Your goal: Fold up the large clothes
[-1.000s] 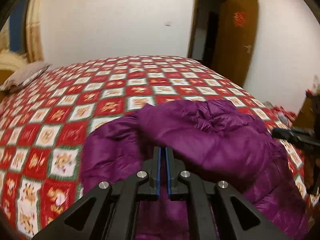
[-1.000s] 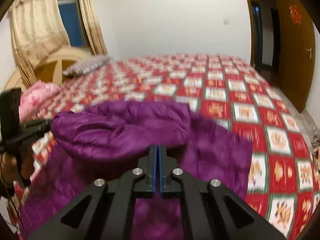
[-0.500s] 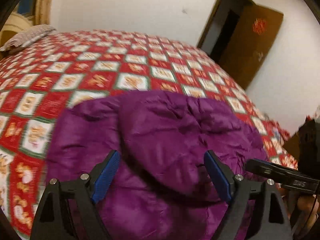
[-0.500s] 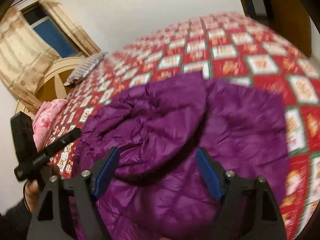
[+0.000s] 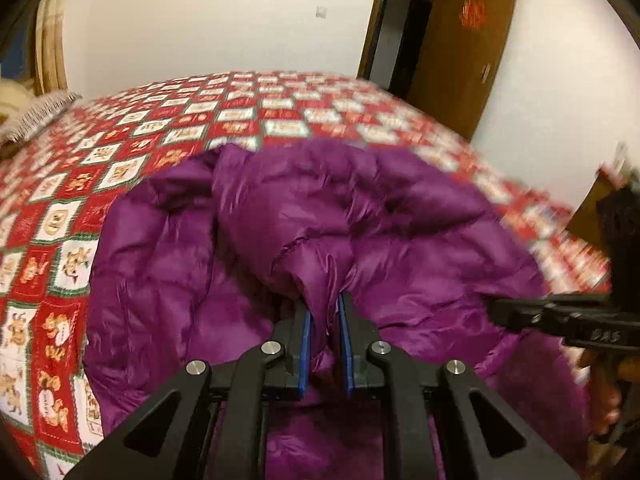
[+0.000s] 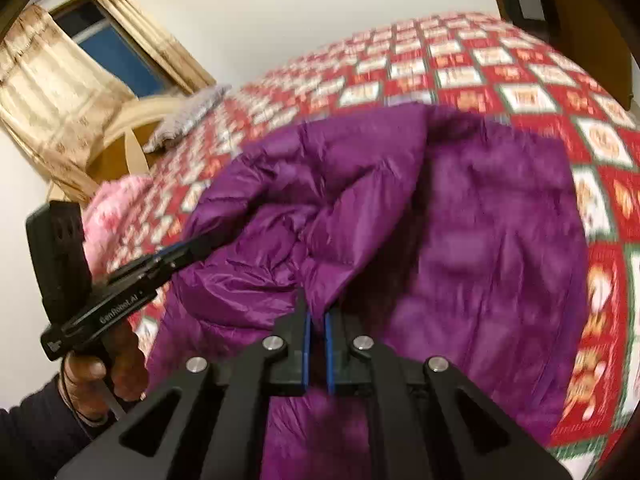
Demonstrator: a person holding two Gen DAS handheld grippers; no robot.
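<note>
A large purple puffer jacket lies on the bed, a thick fold raised over its flat lower layer. It also shows in the right wrist view. My left gripper is shut on the near edge of that raised fold, fabric pinched between the blue pads. My right gripper is shut on the same fold's edge further right. Each gripper shows in the other's view: the right one at the jacket's right side, the left one at its left side.
The bed carries a red, white and green patterned quilt. A grey pillow and a pink blanket lie near the headboard. A brown door stands open behind the bed. A curtained window is at the left.
A second ago both grippers were shut and held nothing. Half a second ago both were wide open over the jacket. Now both have closed on the edge of the raised fold.
</note>
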